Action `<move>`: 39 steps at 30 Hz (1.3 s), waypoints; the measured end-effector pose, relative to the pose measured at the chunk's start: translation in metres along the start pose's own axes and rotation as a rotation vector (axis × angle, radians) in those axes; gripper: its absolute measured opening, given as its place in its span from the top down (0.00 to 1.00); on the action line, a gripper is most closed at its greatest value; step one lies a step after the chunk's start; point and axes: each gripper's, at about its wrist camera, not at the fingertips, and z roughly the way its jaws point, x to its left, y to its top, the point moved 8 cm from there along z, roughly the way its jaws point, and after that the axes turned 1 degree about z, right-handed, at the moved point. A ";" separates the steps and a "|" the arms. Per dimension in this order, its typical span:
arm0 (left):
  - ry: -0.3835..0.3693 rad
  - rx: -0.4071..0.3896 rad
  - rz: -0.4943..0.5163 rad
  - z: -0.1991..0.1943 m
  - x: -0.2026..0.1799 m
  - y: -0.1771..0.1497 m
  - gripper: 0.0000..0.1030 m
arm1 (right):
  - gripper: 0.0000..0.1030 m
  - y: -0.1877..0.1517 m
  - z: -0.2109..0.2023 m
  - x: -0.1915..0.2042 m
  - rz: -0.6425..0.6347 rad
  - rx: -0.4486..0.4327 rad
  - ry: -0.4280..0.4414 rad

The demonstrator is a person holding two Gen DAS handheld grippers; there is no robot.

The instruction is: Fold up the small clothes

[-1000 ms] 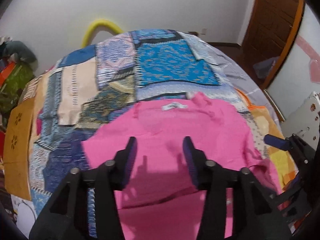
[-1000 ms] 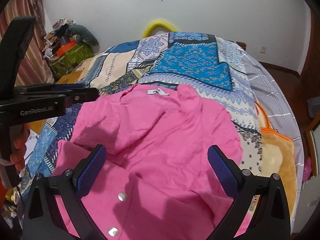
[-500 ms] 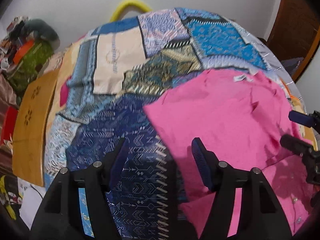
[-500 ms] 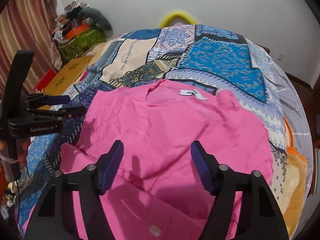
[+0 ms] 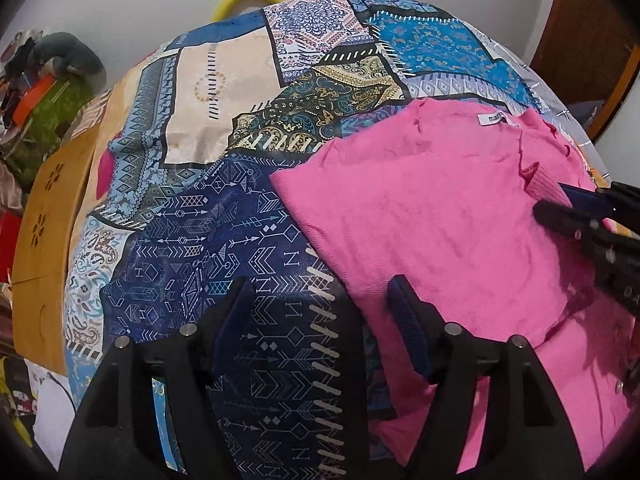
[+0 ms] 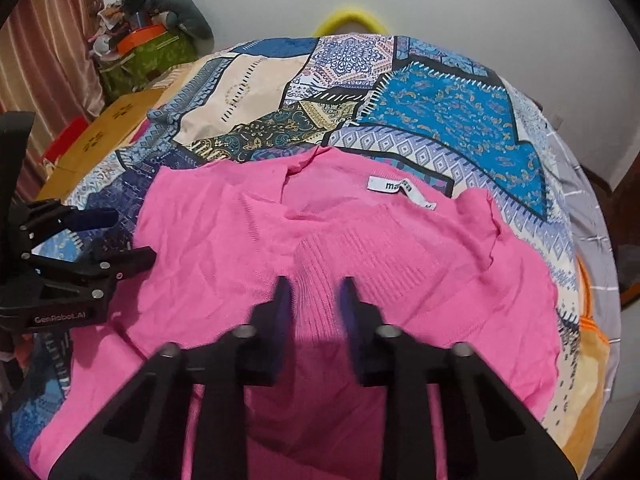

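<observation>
The right gripper (image 6: 314,304) has its fingers drawn close on a ribbed strip of the pink cardigan (image 6: 360,248), which bunches up between the pads; it looks pinched, though the actual contact is partly hidden by the fabric's own folds. The left gripper (image 5: 320,320) is spread wide and holds nothing: its left finger hangs over the dark blue arrow patch of the patchwork bedspread (image 5: 224,240), and its right finger sits at the cardigan's near left edge.

The garment lies spread on the bedspread, ahead of the right gripper's fingers and to the right of the left gripper's. Its neck is at the far side, and in the left wrist view small buttons (image 5: 618,386) show at the lower right. It looks like a thin, light knit that is soft and limp, and it creases where it is gathered. It should drape and sag from any single hold, so taking it at edges or corners, such as the ribbed band, hem or shoulder seam, seems better than a mid-panel grab. The knit is likely to grip the pads well rather than slip.

A white neck label (image 6: 400,191) sits beyond the right fingertips. Its print begins "ma" and the rest is creased and unclear. In the right wrist view the body of the left gripper reads "GenRobot.AI". Beyond the bed stand a yellow hoop (image 6: 350,20), a cardboard box (image 6: 96,136) and a pile of clutter (image 6: 152,40).
</observation>
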 end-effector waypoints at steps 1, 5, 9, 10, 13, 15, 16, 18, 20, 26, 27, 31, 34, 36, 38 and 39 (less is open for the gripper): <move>0.004 -0.001 0.000 0.000 0.000 0.000 0.32 | 0.89 0.001 0.000 -0.001 -0.001 -0.001 -0.002; 0.027 -0.001 0.005 0.001 -0.001 -0.002 0.32 | 0.92 0.000 -0.008 -0.010 0.018 -0.021 -0.009; 0.060 -0.002 0.022 0.000 -0.004 -0.002 0.32 | 0.93 -0.004 -0.021 -0.025 0.053 -0.041 -0.018; 0.068 -0.001 0.025 0.000 -0.005 -0.002 0.32 | 0.93 -0.006 -0.025 -0.031 0.066 -0.045 -0.021; 0.087 0.000 0.027 0.000 -0.005 -0.002 0.32 | 0.93 -0.012 -0.033 -0.043 0.088 -0.047 -0.030; 0.093 0.001 0.023 0.000 -0.005 -0.002 0.32 | 0.93 -0.017 -0.037 -0.051 0.099 -0.044 -0.034; 0.095 0.002 0.021 0.000 -0.005 -0.002 0.32 | 0.93 -0.020 -0.039 -0.054 0.106 -0.043 -0.034; 0.099 0.005 0.018 0.000 -0.005 -0.002 0.32 | 0.93 -0.025 -0.041 -0.061 0.118 -0.035 -0.033; 0.101 0.008 0.016 -0.001 -0.005 -0.003 0.31 | 0.93 -0.032 -0.043 -0.067 0.135 -0.028 -0.024; 0.120 0.022 0.003 -0.001 -0.004 -0.004 0.26 | 0.92 -0.044 -0.055 -0.075 0.175 -0.024 -0.004; 0.120 0.024 0.000 -0.001 -0.003 -0.005 0.26 | 0.92 -0.046 -0.058 -0.077 0.180 -0.026 -0.007; 0.125 0.043 -0.017 -0.004 -0.002 -0.007 0.26 | 0.92 -0.053 -0.074 -0.091 0.196 -0.032 -0.047; 0.140 0.065 -0.012 -0.009 -0.004 -0.007 0.26 | 0.91 -0.057 -0.090 -0.106 0.209 -0.045 -0.073; 0.140 0.068 -0.012 -0.016 -0.007 -0.006 0.26 | 0.91 -0.061 -0.100 -0.117 0.226 -0.053 -0.086; 0.136 0.055 -0.013 -0.024 -0.011 -0.003 0.26 | 0.89 -0.066 -0.113 -0.130 0.244 -0.061 -0.103; 0.132 0.041 -0.015 -0.031 -0.014 0.000 0.26 | 0.87 -0.068 -0.118 -0.137 0.252 -0.065 -0.114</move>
